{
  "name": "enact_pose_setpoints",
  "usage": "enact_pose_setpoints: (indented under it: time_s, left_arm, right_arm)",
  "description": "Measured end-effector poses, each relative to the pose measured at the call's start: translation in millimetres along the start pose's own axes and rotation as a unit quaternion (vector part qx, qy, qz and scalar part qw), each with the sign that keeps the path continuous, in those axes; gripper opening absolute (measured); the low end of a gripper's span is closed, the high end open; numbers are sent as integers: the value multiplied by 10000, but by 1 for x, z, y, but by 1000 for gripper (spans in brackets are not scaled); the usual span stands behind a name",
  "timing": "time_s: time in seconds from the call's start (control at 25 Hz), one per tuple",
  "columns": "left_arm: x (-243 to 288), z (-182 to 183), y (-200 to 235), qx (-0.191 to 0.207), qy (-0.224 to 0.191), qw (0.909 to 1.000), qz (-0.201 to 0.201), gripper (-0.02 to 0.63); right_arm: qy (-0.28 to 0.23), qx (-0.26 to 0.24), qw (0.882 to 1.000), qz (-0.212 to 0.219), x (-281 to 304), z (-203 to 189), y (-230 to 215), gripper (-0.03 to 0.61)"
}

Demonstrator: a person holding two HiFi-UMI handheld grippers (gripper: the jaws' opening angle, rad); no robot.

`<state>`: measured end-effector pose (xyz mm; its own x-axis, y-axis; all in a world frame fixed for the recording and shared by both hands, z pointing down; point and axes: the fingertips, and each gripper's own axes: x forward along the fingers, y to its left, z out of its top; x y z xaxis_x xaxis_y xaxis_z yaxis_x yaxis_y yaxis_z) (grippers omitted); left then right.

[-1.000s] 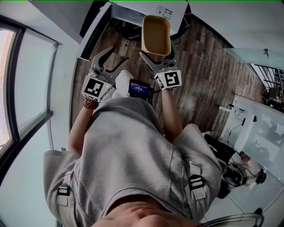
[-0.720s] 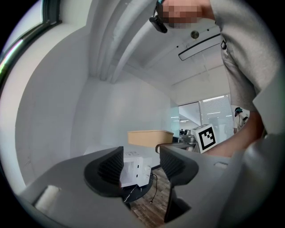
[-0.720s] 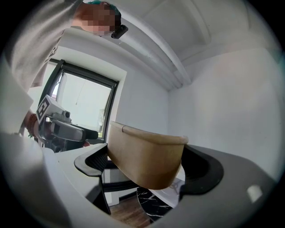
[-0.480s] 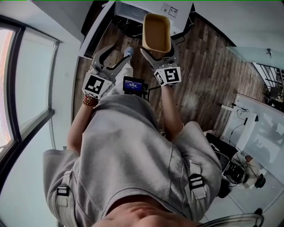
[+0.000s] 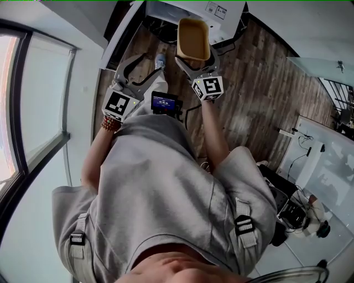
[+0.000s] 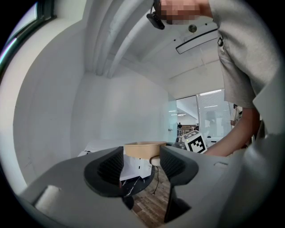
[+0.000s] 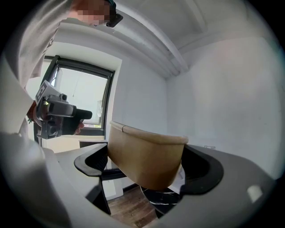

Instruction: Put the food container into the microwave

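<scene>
- The right tongs [image 5: 196, 62] are clamped on the food container [image 5: 193, 38], one jaw pressed against each long side of it. The right gripper view shows its tan wall filling the gap between the two dark pads.
- The food container is a tan, rounded-rectangular tub. It is held in the air at the upper middle of the head view, with its open top facing up toward the camera. In the right gripper view its rim sits slightly tilted.
- At the very top of the head view, the container's far end overlaps the near edge of a white appliance [image 5: 166, 10] that carries a label sticker. Whether the two touch cannot be told.
- The left tongs [image 5: 145, 69] are left of the right tongs in the head view and a little lower. Their jaws stand well apart with nothing between them.
- Through that gap, the left gripper view shows the container farther off, with the right tongs' marker cube [image 6: 196, 142] beside it.
- Below both tongs lies a dark wooden floor [image 5: 249, 83].
- The person wears a grey top [image 5: 166, 193], and a small device with a lit screen [image 5: 165, 103] sits at the chest, between the two forearms.
- A bead bracelet [image 5: 110, 124] circles the left wrist.
- A tall window [image 5: 33, 110] fills the left edge of the head view.
</scene>
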<state>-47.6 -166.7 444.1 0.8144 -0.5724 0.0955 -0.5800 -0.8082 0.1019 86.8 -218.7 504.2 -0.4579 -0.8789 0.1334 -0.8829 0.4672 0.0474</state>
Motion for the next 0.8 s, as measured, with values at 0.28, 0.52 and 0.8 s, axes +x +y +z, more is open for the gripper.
enact_pose_setpoints:
  time_s: [0.28, 0.52, 0.8]
  left_arm:
    - [-3, -9, 7, 75, 105, 9999, 50, 238]
    - [1, -11, 9, 11, 56, 10000, 73, 238]
    - [2, -15, 19, 345, 24, 9992, 191, 238]
  right_arm:
    - [383, 68, 9991, 137, 23, -41, 1, 534]
    - [679, 179, 9973, 218, 37, -72, 1, 532]
    - [857, 477, 9950, 191, 48, -106, -4, 532]
